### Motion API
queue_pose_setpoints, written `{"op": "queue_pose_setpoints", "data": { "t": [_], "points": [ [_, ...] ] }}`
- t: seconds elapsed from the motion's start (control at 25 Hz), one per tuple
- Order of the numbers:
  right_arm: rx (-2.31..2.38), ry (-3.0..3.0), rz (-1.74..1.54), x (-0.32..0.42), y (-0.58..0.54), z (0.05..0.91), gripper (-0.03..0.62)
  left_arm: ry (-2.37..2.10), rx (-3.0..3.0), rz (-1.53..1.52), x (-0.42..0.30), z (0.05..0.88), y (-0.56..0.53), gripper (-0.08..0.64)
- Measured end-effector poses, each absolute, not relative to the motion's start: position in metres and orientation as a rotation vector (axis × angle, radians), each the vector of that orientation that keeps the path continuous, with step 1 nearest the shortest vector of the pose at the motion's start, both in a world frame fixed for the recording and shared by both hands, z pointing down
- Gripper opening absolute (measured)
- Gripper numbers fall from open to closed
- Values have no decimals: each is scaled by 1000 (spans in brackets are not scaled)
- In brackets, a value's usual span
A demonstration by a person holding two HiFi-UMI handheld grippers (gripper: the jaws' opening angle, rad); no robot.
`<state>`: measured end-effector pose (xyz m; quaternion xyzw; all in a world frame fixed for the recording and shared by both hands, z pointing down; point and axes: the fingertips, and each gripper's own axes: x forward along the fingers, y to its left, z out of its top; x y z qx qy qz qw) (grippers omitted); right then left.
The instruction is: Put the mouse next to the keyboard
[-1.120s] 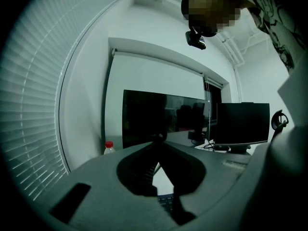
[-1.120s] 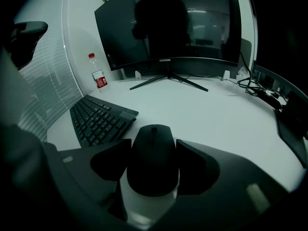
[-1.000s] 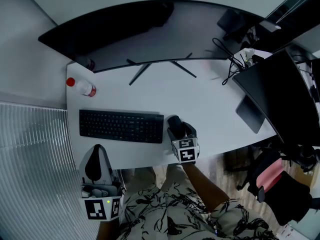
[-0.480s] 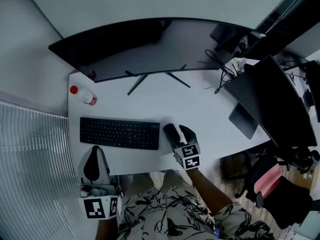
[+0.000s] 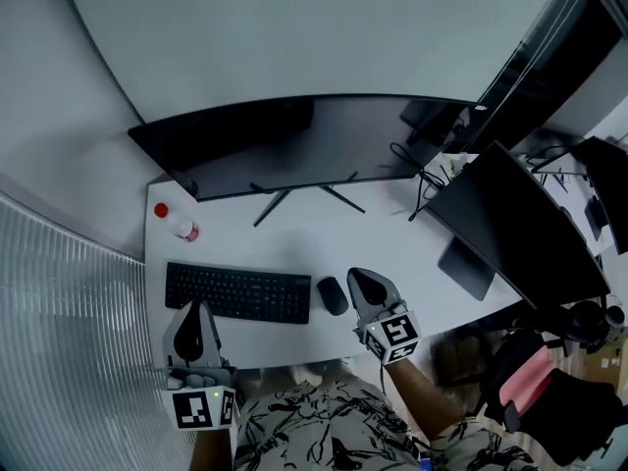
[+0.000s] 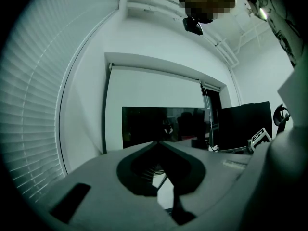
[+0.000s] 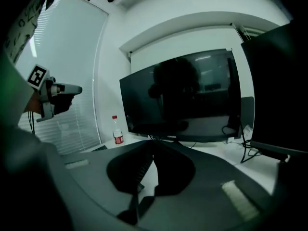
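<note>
Head view: the rounded black mouse [image 5: 332,295] lies just left of the right gripper [image 5: 361,281], whose jaws have just closed empty; the left gripper [image 5: 194,310] is likewise pinched together.

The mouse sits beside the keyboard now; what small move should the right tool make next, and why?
Probably just draw the right gripper back from the desk. The mouse lies there by the right end of the keyboard, clear of the gripper, whose jaws have just closed on nothing, so the job looks done.
</note>
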<state>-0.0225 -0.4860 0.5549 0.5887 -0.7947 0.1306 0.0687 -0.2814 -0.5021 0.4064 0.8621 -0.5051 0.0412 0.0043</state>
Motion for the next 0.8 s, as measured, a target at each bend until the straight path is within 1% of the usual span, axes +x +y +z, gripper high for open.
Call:
{"op": "queue_pose_setpoints", "data": {
  "t": [0.44, 0.8],
  "points": [
    [1948, -2492, 227, 14, -469, 428, 6, -1612, 2778, 38, -280, 366, -509, -5],
    [2075, -2501, 64, 48, -454, 362, 6, -1650, 2808, -8, -288, 347, -511, -3]
  ]
}}
